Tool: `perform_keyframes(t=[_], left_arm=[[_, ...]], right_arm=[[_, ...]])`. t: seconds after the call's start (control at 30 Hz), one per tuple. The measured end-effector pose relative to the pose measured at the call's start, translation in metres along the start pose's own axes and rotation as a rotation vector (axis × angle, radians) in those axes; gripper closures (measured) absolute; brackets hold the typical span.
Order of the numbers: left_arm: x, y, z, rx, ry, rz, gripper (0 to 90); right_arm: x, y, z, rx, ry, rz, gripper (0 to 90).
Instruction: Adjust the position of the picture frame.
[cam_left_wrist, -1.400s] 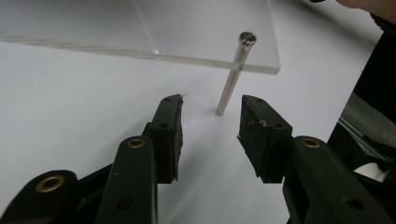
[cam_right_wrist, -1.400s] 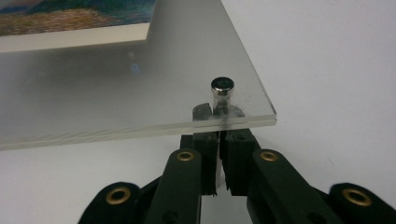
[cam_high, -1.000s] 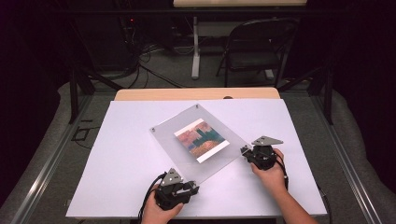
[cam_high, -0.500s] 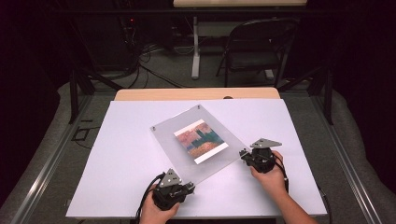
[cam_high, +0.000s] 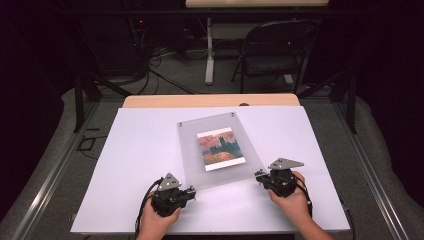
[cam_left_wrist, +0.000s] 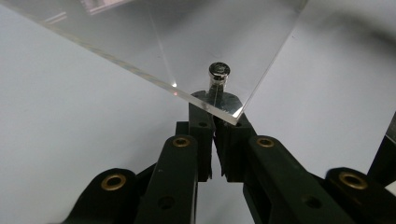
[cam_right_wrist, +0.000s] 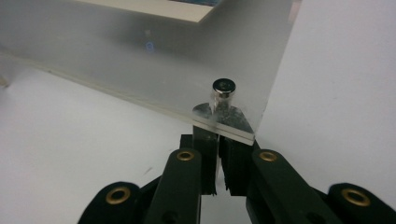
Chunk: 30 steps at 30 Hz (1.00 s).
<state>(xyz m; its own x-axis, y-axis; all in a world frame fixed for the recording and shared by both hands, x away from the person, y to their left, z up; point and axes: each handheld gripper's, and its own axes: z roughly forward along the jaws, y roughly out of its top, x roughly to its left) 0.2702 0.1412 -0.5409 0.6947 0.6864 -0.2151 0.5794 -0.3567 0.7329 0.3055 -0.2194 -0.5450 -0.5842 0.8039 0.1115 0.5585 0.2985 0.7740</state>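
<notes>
A clear acrylic frame (cam_high: 220, 124) with a small painting print (cam_high: 220, 148) in its middle lies on the white table (cam_high: 135, 155), nearly square to me. My left gripper (cam_high: 191, 191) is shut on its near left corner, my right gripper (cam_high: 258, 175) on its near right corner. In the left gripper view the jaws (cam_left_wrist: 214, 109) close under the clear corner (cam_left_wrist: 187, 42), just below a small metal stud (cam_left_wrist: 218, 71). The right gripper view has its jaws (cam_right_wrist: 217, 119) shut on the frosted-looking corner (cam_right_wrist: 140, 60) by a like stud (cam_right_wrist: 223, 87).
A bare wooden strip (cam_high: 210, 101) edges the table's far side. Behind it stand a black folding chair (cam_high: 275, 50) and a white table leg (cam_high: 209, 55), with cables on the floor. Open white surface lies left and right of the frame.
The frame has turned clockwise from a diagonal lie to nearly square with the table. Both grippers kept hold of its near corners, the left one moving left.
</notes>
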Motion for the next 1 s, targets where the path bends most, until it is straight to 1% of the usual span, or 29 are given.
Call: perform_keyframes(t=[0.03, 0.1, 0.17, 0.2, 0.23, 0.3, 0.37, 0.4, 0.43, 0.47, 0.57, 0.6, 0.73, 0.87, 0.93, 1.0], left_arm=[[0.002, 0.000, -0.003, 0.004, 0.009, -0.002, 85.4], [0.007, -0.001, -0.005, 0.010, 0.021, -0.010, 85.4], [0.011, -0.003, -0.007, 0.022, 0.029, -0.016, 85.3], [0.013, -0.004, -0.007, 0.026, 0.031, -0.009, 85.3], [0.014, -0.004, -0.008, 0.026, 0.033, -0.011, 85.3], [0.017, -0.004, -0.011, 0.031, 0.037, -0.007, 85.3], [0.021, -0.005, -0.013, 0.030, 0.047, -0.011, 85.3], [0.024, -0.006, -0.014, 0.028, 0.039, -0.022, 85.3], [0.024, -0.006, -0.014, 0.028, 0.039, -0.022, 85.3], [0.025, -0.007, -0.015, 0.021, 0.037, -0.024, 85.2], [0.024, -0.009, -0.015, 0.015, 0.037, -0.016, 85.2], [0.023, -0.009, -0.015, 0.018, 0.044, -0.009, 85.3], [0.020, -0.010, -0.016, 0.021, 0.033, 0.004, 85.3], [0.020, -0.010, -0.016, 0.019, 0.030, -0.003, 85.2], [0.019, -0.011, -0.016, 0.017, 0.030, -0.006, 85.1], [0.019, -0.011, -0.016, 0.021, 0.028, 0.001, 85.1]], right_arm=[[0.002, 0.000, -0.001, 0.001, 0.007, 0.007, 85.6], [0.008, -0.002, -0.003, 0.003, 0.025, 0.000, 85.6], [0.016, -0.003, -0.004, 0.019, 0.038, -0.010, 85.6], [0.020, -0.004, -0.004, 0.027, 0.044, -0.016, 85.6], [0.022, -0.005, -0.004, 0.028, 0.048, -0.011, 85.6], [0.026, -0.005, -0.004, 0.033, 0.054, -0.018, 85.6], [0.031, -0.006, -0.004, 0.037, 0.070, -0.022, 85.6], [0.033, -0.006, -0.004, 0.038, 0.075, -0.022, 85.6], [0.033, -0.006, -0.004, 0.038, 0.075, -0.022, 85.6], [0.037, -0.006, -0.003, 0.042, 0.081, -0.033, 85.6], [0.036, -0.007, -0.003, 0.045, 0.088, -0.025, 85.5], [0.035, -0.007, -0.003, 0.052, 0.089, -0.026, 85.6], [0.035, -0.010, -0.005, 0.062, 0.095, -0.023, 85.5], [0.035, -0.010, -0.005, 0.062, 0.095, -0.033, 85.4], [0.035, -0.010, -0.005, 0.065, 0.097, -0.027, 85.5], [0.034, -0.011, -0.006, 0.065, 0.098, -0.027, 85.5]])
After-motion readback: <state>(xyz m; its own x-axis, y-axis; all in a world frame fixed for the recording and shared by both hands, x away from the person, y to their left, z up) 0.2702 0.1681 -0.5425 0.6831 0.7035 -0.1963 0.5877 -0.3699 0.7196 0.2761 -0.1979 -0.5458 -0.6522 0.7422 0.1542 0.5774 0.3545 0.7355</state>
